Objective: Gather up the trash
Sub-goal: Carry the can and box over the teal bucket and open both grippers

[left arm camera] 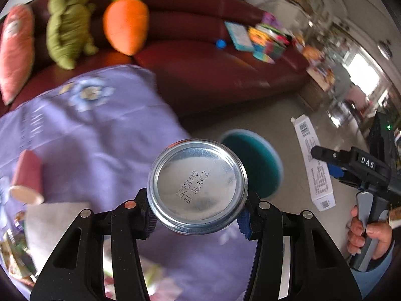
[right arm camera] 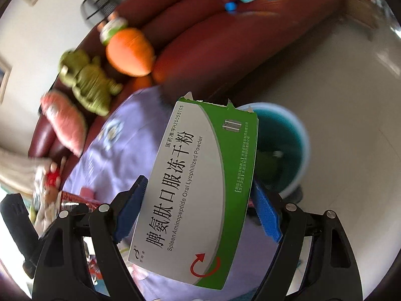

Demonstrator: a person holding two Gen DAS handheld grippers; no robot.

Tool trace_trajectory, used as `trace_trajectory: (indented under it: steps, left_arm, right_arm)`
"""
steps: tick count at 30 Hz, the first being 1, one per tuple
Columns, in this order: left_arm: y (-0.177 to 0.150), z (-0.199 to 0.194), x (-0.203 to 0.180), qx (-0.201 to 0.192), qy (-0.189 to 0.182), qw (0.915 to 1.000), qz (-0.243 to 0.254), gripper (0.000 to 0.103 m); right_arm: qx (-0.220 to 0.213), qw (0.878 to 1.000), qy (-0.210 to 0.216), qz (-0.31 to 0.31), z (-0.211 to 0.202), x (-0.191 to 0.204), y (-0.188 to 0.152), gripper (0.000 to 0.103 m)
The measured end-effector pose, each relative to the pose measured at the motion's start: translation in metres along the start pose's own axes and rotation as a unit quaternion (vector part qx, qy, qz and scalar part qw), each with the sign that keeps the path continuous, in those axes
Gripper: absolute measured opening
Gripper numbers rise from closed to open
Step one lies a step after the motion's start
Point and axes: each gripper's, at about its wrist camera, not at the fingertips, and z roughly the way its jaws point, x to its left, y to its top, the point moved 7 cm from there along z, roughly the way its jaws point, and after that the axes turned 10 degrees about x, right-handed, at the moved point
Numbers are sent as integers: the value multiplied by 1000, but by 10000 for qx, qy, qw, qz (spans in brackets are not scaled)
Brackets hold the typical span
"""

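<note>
My left gripper (left arm camera: 196,215) is shut on a silver drinks can (left arm camera: 197,186), whose stamped base faces the camera. Beyond the can, a blue bin (left arm camera: 260,160) with a dark teal inside stands on the floor. My right gripper (right arm camera: 198,210) is shut on a green and white medicine box (right arm camera: 193,190) with a torn top flap. The same box (left arm camera: 313,163) shows at the right of the left wrist view, held out over the floor by the right gripper (left arm camera: 323,154) and a hand (left arm camera: 368,233). The bin (right arm camera: 293,150) lies just past the box in the right wrist view.
A table under a purple flowered cloth (left arm camera: 95,135) carries a red paper cup (left arm camera: 27,178) on its side, wrappers and other litter (right arm camera: 70,200). Behind it a dark red sofa (left arm camera: 200,70) holds plush toys (left arm camera: 125,22) and books (left arm camera: 240,36). Pale floor (right arm camera: 351,125) surrounds the bin.
</note>
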Motion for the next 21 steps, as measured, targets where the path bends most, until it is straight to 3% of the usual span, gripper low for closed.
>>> trace_trajectory:
  steps: [8,21]
  left_arm:
    - [25,73,-64,449,-93,9982,387,51]
    - [48,159,-113,961,-252,9938,490,52]
  right_arm:
    - [-10,9988,-92,479,8,-68,21,78]
    - [213,9982,-175,524,40,-89,47,78]
